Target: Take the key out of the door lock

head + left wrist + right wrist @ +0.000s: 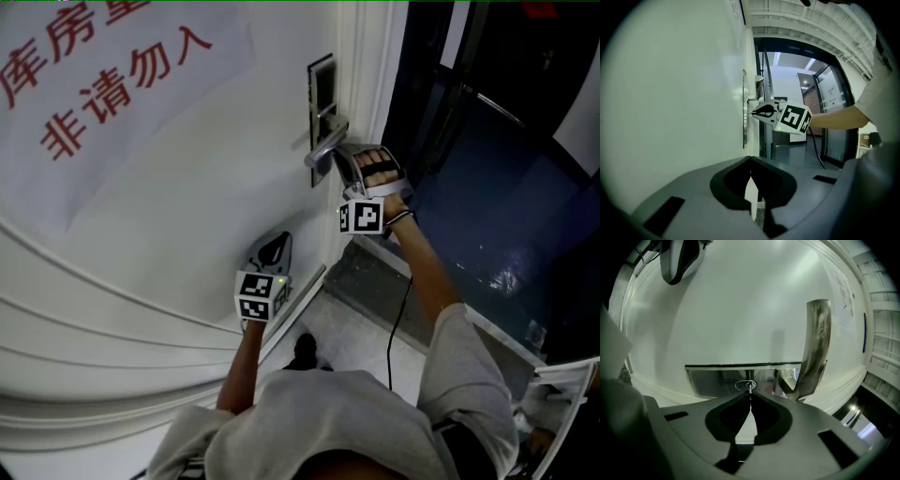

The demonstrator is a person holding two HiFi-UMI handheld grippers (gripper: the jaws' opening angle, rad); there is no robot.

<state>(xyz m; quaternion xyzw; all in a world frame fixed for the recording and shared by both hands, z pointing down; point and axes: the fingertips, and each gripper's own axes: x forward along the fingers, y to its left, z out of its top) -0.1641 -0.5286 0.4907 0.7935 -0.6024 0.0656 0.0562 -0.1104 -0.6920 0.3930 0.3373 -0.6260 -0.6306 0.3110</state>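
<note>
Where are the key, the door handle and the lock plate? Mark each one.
key (pixel 750 389), right gripper view, the thin blade at the keyhole.
door handle (pixel 816 338), right gripper view, middle of the lever.
lock plate (pixel 710 380), right gripper view, bare left part.

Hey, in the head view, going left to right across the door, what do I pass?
White paper sign with red characters → left grey handheld gripper with its marker cube → silver rectangular metal lock plate → right grey handheld gripper, shut on the small metal key. Silver lever handle omitted: it overlaps the right gripper.
</note>
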